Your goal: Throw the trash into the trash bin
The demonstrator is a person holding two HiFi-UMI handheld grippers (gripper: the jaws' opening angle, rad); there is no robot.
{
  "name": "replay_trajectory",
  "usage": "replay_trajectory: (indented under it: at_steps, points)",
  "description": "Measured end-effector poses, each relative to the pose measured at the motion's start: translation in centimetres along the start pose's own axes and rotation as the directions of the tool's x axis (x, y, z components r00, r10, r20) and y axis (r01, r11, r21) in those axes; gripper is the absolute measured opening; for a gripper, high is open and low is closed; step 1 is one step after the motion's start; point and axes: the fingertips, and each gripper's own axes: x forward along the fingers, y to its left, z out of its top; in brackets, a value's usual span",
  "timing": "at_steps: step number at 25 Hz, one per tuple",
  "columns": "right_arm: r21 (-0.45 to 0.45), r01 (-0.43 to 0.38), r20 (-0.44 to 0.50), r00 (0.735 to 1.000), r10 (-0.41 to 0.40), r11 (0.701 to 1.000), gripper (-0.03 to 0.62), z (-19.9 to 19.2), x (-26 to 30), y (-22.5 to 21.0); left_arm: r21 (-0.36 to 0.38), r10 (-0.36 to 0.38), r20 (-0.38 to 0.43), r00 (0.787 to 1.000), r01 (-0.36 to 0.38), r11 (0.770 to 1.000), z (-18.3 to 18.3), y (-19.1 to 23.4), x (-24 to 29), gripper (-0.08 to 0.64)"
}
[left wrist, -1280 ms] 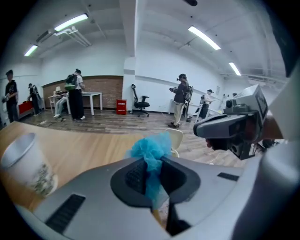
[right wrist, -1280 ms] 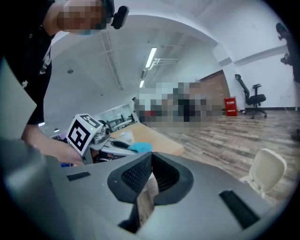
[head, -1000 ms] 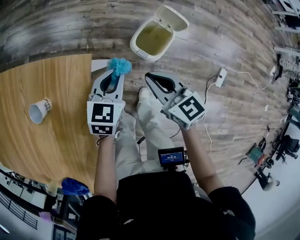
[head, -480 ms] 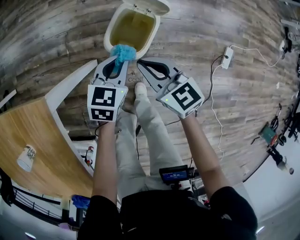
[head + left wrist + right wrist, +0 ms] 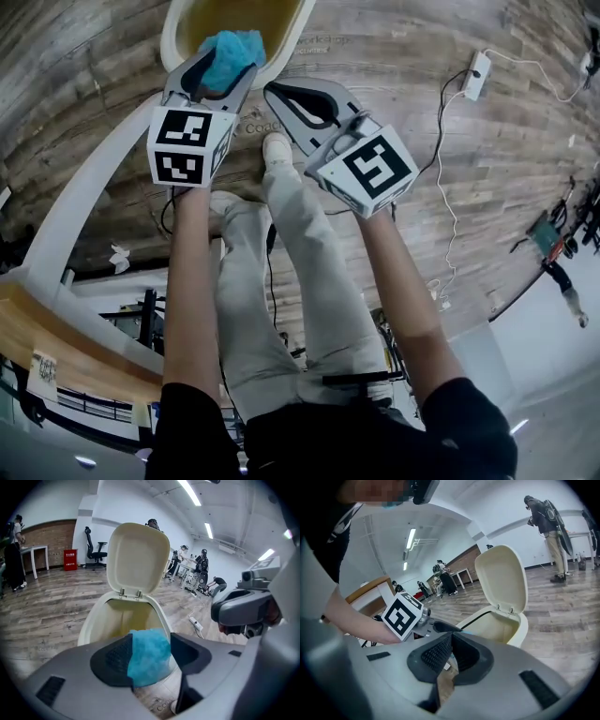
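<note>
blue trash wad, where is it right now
The blue wad sits at the top left of the head view, between the jaws of the left tool, which are opening, right over the mouth of the open trash bin.

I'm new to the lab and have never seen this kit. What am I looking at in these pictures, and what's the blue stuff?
No robot here: a person holds a pair of tongs in each hand. The marker cube on each is part of it. The head view comes from a camera on the person's head, looking down past their arms and legs; the other two come from cameras riding on the tongs, looking along the jaws. The left tongs hang over an open trash bin, lid up, on a wooden floor. A crumpled blue wad sits between their jaws, which are opening, so it looks about to drop in. The right tongs are shut and empty beside them. A white power strip lies on the floor.
</note>
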Motion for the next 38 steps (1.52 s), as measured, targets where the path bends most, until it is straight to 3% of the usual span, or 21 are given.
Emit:
replay_trajectory:
  at_steps: [4,9,11,13,18,20,24,30,34,38]
  points:
    - [-0.004,0.013,-0.017,1.0,-0.013,1.0,-0.002,-0.7,-0.4,0.2,-0.002,-0.006,-0.002,1.0,0.006,1.0,-0.6,-0.5,-0.5,0.244]
    - [-0.017,0.028,0.003,1.0,-0.027,0.999,-0.002,1.5,-1.0,0.5,-0.011,-0.021,0.01,1.0,0.021,1.0,0.5,-1.3,-2.8,0.218]
    - [-0.03,0.026,0.008,1.0,-0.026,0.999,-0.002,3.1,-1.7,1.6,0.002,-0.014,0.061,0.998,0.014,1.0,2.2,-1.9,-5.5,0.076]
    - [-0.043,0.015,0.018,1.0,-0.014,0.999,-0.002,5.5,-2.8,3.4,0.023,-0.007,0.103,0.995,0.005,1.0,4.2,-2.8,-9.0,0.008]
    - [-0.064,-0.029,0.049,0.998,0.033,0.998,-0.002,13.2,-8.3,9.9,0.069,0.004,0.182,0.983,-0.016,0.997,10.7,-7.6,-19.8,0.008]
    - [-0.077,-0.051,0.077,0.995,0.057,0.996,-0.002,16.8,-10.8,12.6,0.126,0.001,0.22,0.976,-0.03,0.992,14.2,-10.0,-24.1,0.008]
    - [-0.154,-0.091,0.15,0.982,0.114,0.984,-0.002,24.3,-16.2,18.2,0.235,-0.004,0.305,0.952,-0.072,0.969,21.0,-15.4,-32.4,0.008]
    - [-0.214,-0.102,0.246,0.957,0.155,0.971,-0.002,32.4,-23.7,26.8,0.215,0.042,0.409,0.912,-0.141,0.966,25.0,-21.7,-45.2,0.008]
    - [-0.295,-0.106,0.365,0.906,0.215,0.95,-0.002,38.5,-27.1,31.3,0.229,0.057,0.478,0.876,-0.188,0.955,26.5,-23.9,-50.6,0.008]
    - [-0.382,-0.108,0.421,0.864,0.277,0.918,-0.002,42.2,-29.1,34.5,0.255,0.048,0.539,0.841,-0.217,0.942,28.7,-25.7,-54.1,0.008]
